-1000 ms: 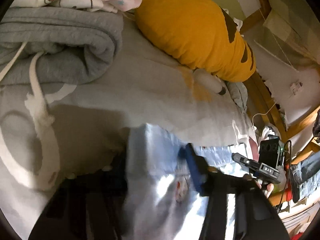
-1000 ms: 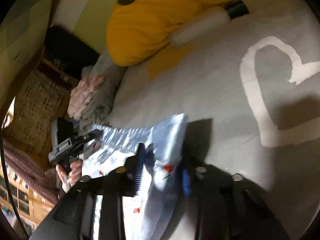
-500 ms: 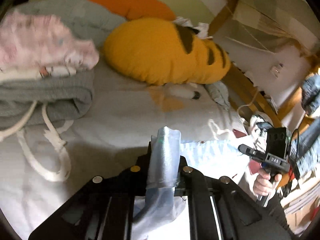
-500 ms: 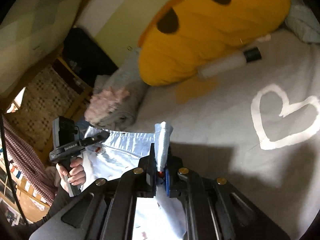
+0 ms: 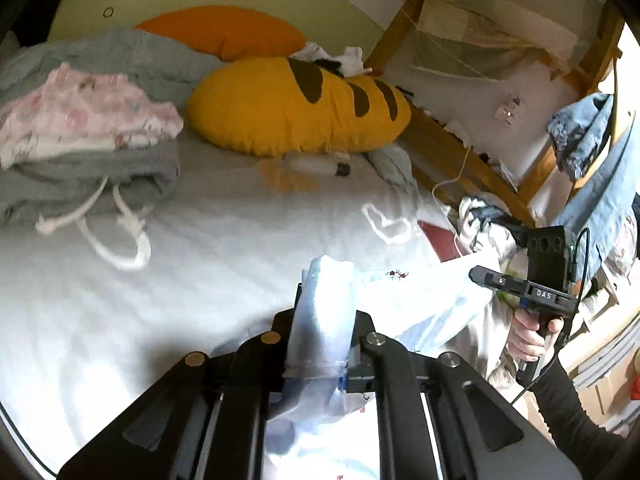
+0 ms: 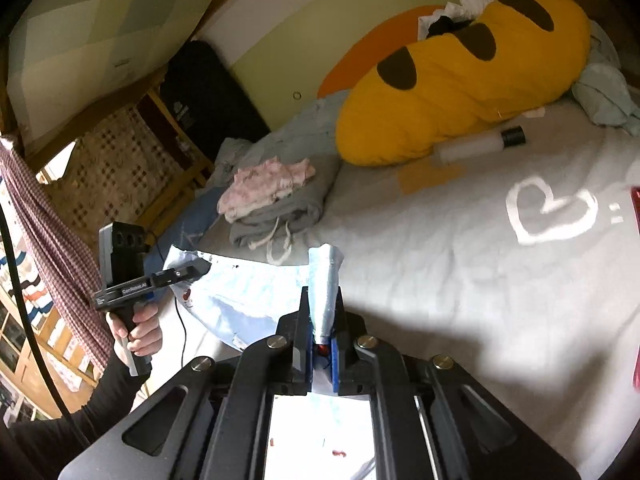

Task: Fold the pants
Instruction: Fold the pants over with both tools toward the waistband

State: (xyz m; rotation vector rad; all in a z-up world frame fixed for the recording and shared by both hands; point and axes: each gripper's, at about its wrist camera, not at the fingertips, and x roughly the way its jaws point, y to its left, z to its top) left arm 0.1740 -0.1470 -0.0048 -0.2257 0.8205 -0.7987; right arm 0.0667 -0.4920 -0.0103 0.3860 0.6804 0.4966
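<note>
Light blue pants (image 5: 416,300) with small red prints are held up above the white bed sheet (image 5: 200,248), stretched between my two grippers. My left gripper (image 5: 324,320) is shut on one bunched corner of the pants, which sticks up between its fingers. My right gripper (image 6: 322,320) is shut on the other corner (image 6: 324,284). Each gripper shows in the other's view: the right one (image 5: 520,284) at the right, the left one (image 6: 160,278) at the left. The pants (image 6: 248,292) sag between them.
A yellow striped plush pillow (image 5: 296,108) lies at the head of the bed, an orange pillow (image 5: 224,32) behind it. Folded grey and pink clothes (image 5: 88,140) are stacked at the left. A white tube (image 6: 476,144) lies by the plush. Wooden bed frame (image 5: 460,148) at the right.
Both grippers have closed on the pants' corners and lifted them off the sheet. The views have risen and tilted back, showing more of the room.
</note>
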